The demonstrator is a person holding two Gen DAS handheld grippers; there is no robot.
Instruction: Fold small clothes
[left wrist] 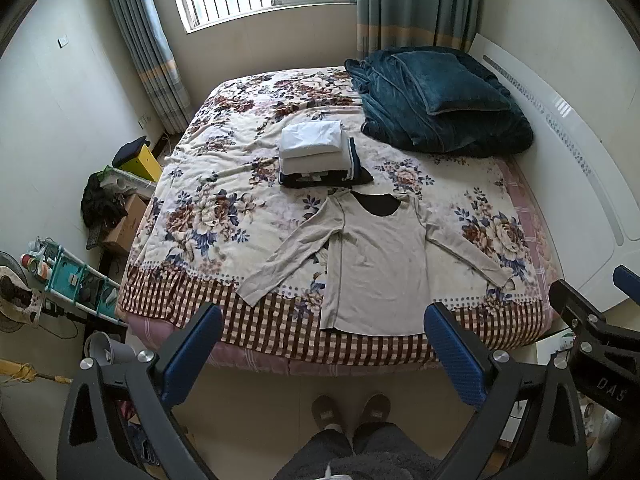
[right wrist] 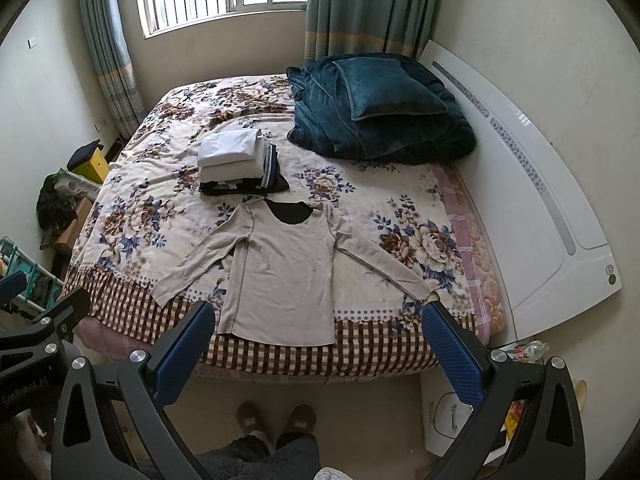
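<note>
A beige long-sleeved shirt [left wrist: 376, 264] lies flat on the flowered bedspread near the bed's front edge, sleeves spread to both sides, neck toward the window. It also shows in the right wrist view [right wrist: 284, 272]. Behind it sits a stack of folded clothes [left wrist: 316, 152], white on top and dark at the bottom, also in the right wrist view [right wrist: 240, 160]. My left gripper [left wrist: 324, 348] is open and empty, held above the floor in front of the bed. My right gripper [right wrist: 316, 344] is open and empty, likewise short of the shirt's hem.
A dark teal blanket with a pillow [left wrist: 440, 104] is piled at the bed's far right by the white headboard [left wrist: 580, 184]. Boxes, a yellow stool and a teal rack [left wrist: 80, 280] crowd the floor at left. My slippered feet [left wrist: 352, 412] stand before the bed.
</note>
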